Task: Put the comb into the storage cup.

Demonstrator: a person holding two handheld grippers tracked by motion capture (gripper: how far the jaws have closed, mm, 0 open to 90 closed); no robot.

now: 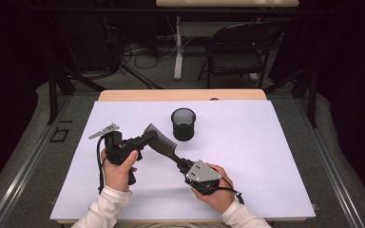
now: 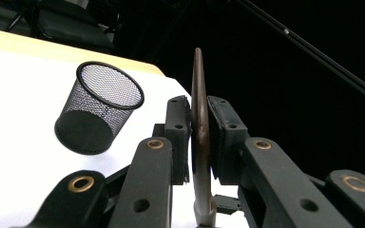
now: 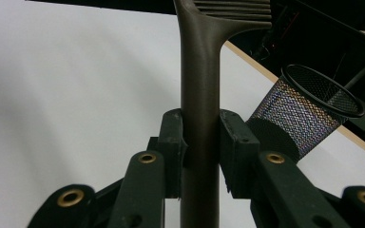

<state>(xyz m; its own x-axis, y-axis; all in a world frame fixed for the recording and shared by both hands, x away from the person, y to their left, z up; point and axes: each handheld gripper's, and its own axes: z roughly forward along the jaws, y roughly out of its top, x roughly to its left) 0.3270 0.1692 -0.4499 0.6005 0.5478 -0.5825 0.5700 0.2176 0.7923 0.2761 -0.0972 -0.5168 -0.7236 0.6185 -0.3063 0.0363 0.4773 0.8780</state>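
A dark brown comb [image 1: 160, 140] with a long handle hangs above the white table cover [image 1: 256, 161], held at both ends. My left gripper [image 1: 148, 137] is shut on its wide toothed end; in the left gripper view the pads press on both sides of the thin comb [image 2: 199, 85] at the left gripper [image 2: 198, 107]. My right gripper [image 1: 180, 162] is shut on the handle, and in the right gripper view the comb handle [image 3: 199, 71] rises straight up from between the right gripper [image 3: 200, 121] jaws. A black mesh cup [image 1: 183, 124] stands upright just beyond the comb.
The mesh cup [image 2: 100, 109] lies left of the left gripper's jaws, and the mesh cup [image 3: 309, 111] lies right of the right gripper's jaws. The table's wooden far edge [image 1: 180, 95] runs behind the cover. A folding chair [image 1: 240, 47] stands on the floor beyond.
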